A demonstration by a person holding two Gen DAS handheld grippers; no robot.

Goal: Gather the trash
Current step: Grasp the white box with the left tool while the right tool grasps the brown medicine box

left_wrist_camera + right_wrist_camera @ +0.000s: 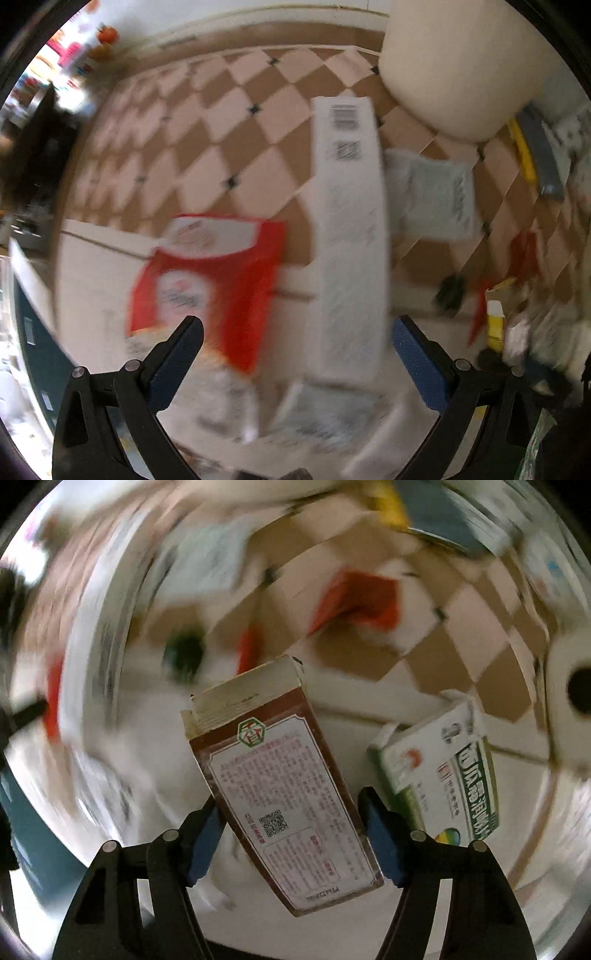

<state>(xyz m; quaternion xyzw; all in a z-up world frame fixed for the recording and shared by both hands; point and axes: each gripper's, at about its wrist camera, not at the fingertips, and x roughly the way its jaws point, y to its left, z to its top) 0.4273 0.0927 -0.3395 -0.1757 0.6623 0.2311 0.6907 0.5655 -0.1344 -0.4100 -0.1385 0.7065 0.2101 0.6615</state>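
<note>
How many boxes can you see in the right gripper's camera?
2. The brown box sits between the right gripper fingers; the green-and-white box lies just to its right. The background is blurred, so more may be hidden.

The floor (236, 122) was of brown and pink checkered tiles. On it lay a long white box (347, 229), a red and white carton (210, 273), and a pale plastic bag (436, 195).

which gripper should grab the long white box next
Left. The left gripper is open with the long white box right ahead; the right gripper already holds a brown box.
</note>
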